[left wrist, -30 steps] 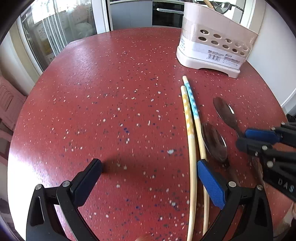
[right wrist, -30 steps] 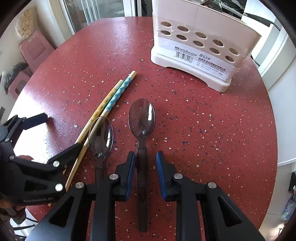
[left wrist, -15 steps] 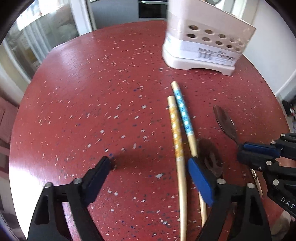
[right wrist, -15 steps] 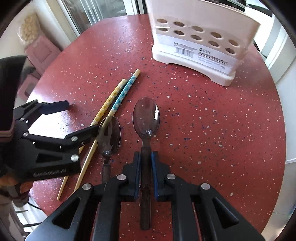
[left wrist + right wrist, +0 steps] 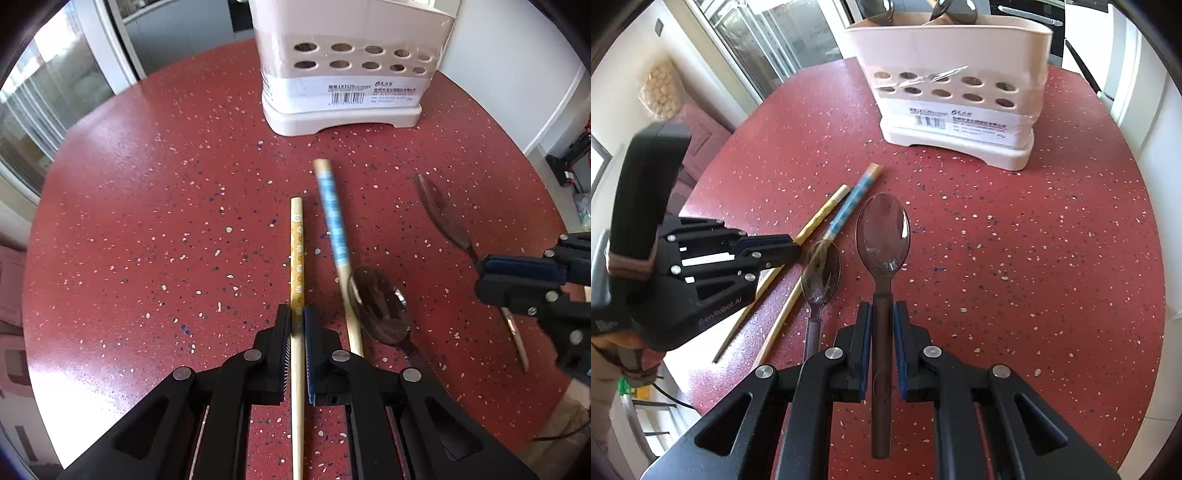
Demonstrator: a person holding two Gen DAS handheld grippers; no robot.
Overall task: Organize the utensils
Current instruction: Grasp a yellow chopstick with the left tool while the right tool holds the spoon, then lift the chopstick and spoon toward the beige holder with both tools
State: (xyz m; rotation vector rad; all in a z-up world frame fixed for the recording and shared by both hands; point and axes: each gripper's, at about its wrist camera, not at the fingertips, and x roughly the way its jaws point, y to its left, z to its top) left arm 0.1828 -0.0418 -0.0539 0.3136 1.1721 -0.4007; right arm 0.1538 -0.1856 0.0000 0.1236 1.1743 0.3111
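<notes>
In the left wrist view my left gripper (image 5: 297, 314) is closing, its pads pressing on a yellow patterned chopstick (image 5: 296, 251) that points toward the holder. A blue patterned chopstick (image 5: 334, 221) lies blurred just to its right, its lower end beside a dark spoon (image 5: 380, 306) on the table. My right gripper (image 5: 882, 306) is shut on the handle of a second dark spoon (image 5: 882, 232), bowl forward. In the right wrist view, the left gripper (image 5: 796, 247) is at left, over the yellow chopstick (image 5: 823, 214). The loose spoon (image 5: 820, 271) lies between the two grippers.
A cream perforated utensil holder (image 5: 956, 125) stands at the far side of the red speckled round table (image 5: 1034, 258), with dark spoons standing in it. Glass doors and a pink seat (image 5: 701, 136) lie beyond the left edge; a white wall is at the right.
My left gripper went from wide open to shut on the yellow chopstick. The blue chopstick has swung apart from it. My right gripper closed fully on the spoon handle; both views moved nearer the holder.
</notes>
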